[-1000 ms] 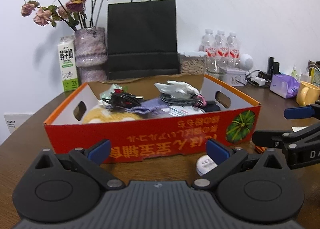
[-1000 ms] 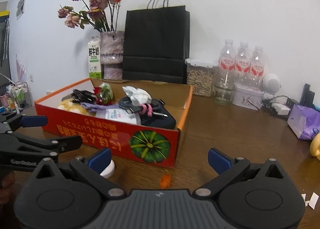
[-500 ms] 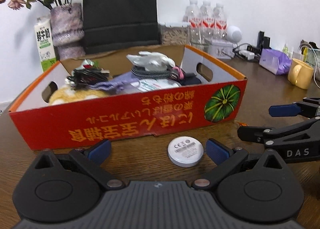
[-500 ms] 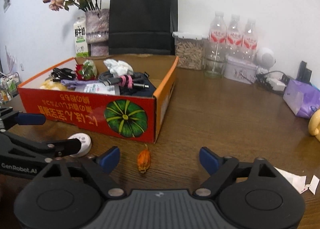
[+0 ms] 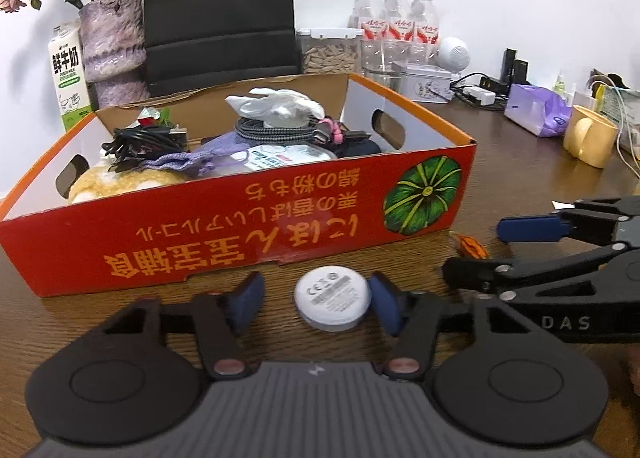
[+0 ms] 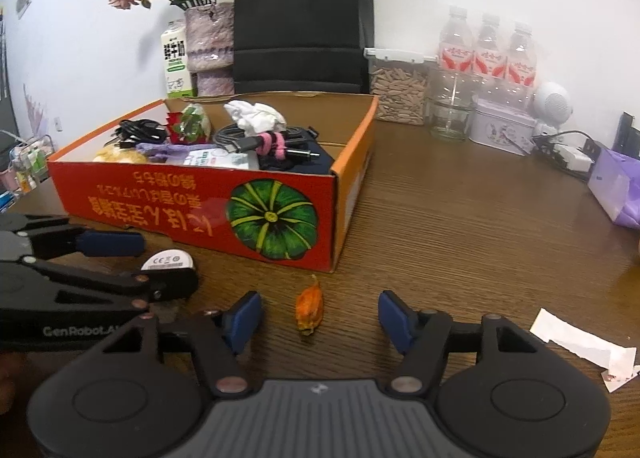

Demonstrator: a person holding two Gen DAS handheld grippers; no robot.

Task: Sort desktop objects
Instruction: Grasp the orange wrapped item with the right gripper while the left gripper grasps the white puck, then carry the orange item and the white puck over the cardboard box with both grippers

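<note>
A white round disc [image 5: 332, 297] lies on the wooden table just in front of the red cardboard box [image 5: 240, 234]. My left gripper [image 5: 318, 304] is open, its blue pads on either side of the disc, the right pad close to it. A small orange dried piece [image 6: 309, 308] lies on the table between the open jaws of my right gripper [image 6: 320, 318]. The disc also shows in the right wrist view [image 6: 168, 260], partly hidden by the left gripper. The box [image 6: 208, 206] holds cables, a white tissue, a purple pouch and other items.
Behind the box stand a black paper bag [image 5: 220, 10], a vase of dried roses [image 5: 112, 46], a milk carton [image 5: 70, 74], a jar and three water bottles [image 5: 396, 26]. A yellow mug [image 5: 590, 140] and purple tissue pack [image 5: 538, 114] sit right. Paper scraps [image 6: 588, 350] lie near my right gripper.
Both grippers have lowered and moved forward toward the table. The left jaws now flank the white disc and the right jaws flank the orange piece. Both jaws have narrowed somewhat.
</note>
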